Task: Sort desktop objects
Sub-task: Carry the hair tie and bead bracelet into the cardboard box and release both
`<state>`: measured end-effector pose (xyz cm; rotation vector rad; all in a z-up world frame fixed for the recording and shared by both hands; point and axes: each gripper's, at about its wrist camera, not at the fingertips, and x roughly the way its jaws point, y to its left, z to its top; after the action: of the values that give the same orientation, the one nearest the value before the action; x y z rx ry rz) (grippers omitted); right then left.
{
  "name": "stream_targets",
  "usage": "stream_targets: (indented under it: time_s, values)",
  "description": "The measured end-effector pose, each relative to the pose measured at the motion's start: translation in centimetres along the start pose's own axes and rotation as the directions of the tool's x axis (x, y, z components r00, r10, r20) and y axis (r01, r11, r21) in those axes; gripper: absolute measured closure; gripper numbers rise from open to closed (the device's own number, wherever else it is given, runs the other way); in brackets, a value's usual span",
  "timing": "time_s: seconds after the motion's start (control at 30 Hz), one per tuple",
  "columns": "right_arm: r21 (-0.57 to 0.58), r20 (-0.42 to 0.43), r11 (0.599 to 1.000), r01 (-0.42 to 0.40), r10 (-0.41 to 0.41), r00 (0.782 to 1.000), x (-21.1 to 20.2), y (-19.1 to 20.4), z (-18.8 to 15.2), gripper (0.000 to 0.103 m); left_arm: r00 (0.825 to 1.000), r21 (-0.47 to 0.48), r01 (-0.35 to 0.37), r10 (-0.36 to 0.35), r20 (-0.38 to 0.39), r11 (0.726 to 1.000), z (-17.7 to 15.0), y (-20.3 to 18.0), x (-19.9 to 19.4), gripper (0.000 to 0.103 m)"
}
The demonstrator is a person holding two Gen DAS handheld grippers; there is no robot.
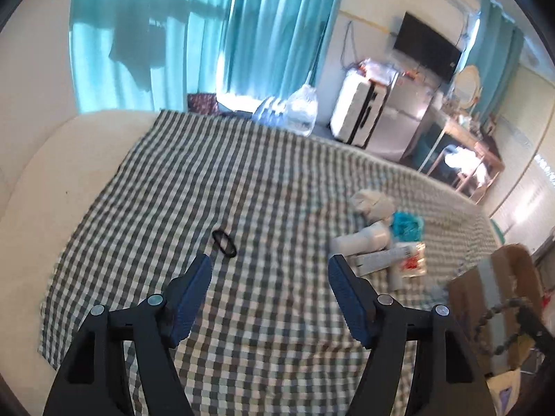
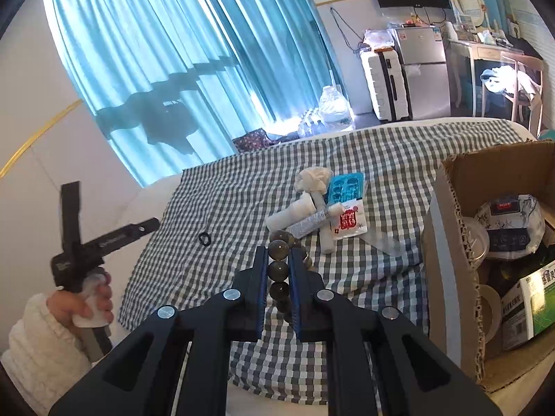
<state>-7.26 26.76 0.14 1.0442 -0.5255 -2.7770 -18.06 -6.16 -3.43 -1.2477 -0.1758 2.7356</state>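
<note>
Right wrist view alone shows right tongs (image 2: pixel 278 270) clamping a bead bracelet (image 2: pixel 278 267); left tongs (image 1: pixel 269 277) gape empty.

Black grippers, blue-lined jaws, white knitted sleeve (image 2: pixel 38 343)

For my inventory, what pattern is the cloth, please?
Green-and-white check on the cloth; clearest in the right wrist view.

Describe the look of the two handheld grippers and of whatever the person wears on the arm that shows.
Both grippers, left gripper and right gripper, are matte black plastic with angular linkage arms joined by round silver pivot pins. Their fingers carry flat, ribbed dark-blue pads. From the right wrist view, the left gripper shows white lettering on its black body and a white grip. The sleeve is white, fluffy, knitted. No cables show.
</note>
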Motion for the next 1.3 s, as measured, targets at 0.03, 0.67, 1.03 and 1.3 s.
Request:
stream_targets:
  time_s: [0.03, 0.67, 1.03, 1.3]
  values:
    - [-0.003, -0.009, 1.000, 0.002, -0.002, 1.000, 0.6, -0.1, 0.0, 0.092, 1.000, -0.001, -0.011, 0.011, -0.010, 1.000, -0.2, 0.2, 1.5, 0.031]
    - [-0.021, -0.177, 1.000, 0.006, -0.010, 0.984, 12.6, -1.1, 1.5, 0.092, 0.981, -0.051, -0.040, 0.029, -0.194, 0.998, -0.9, 4.3, 16.9, 0.099]
    - [-0.065, -0.101, 0.998, -0.014, 0.008, 0.995, 7.6, 2.2, 2.6, 0.092, 0.995, 0.047, 0.060, -0.055, -0.085, 0.997, 0.1, -0.3, 6.7, 0.099]
    - [-0.127, 0.031, 0.992, -0.019, 0.023, 0.999, -2.7, 3.2, 6.0, 0.092, 0.987, 0.223, 0.161, -0.161, -0.020, 0.961, 0.9, -9.4, -5.1, 0.099]
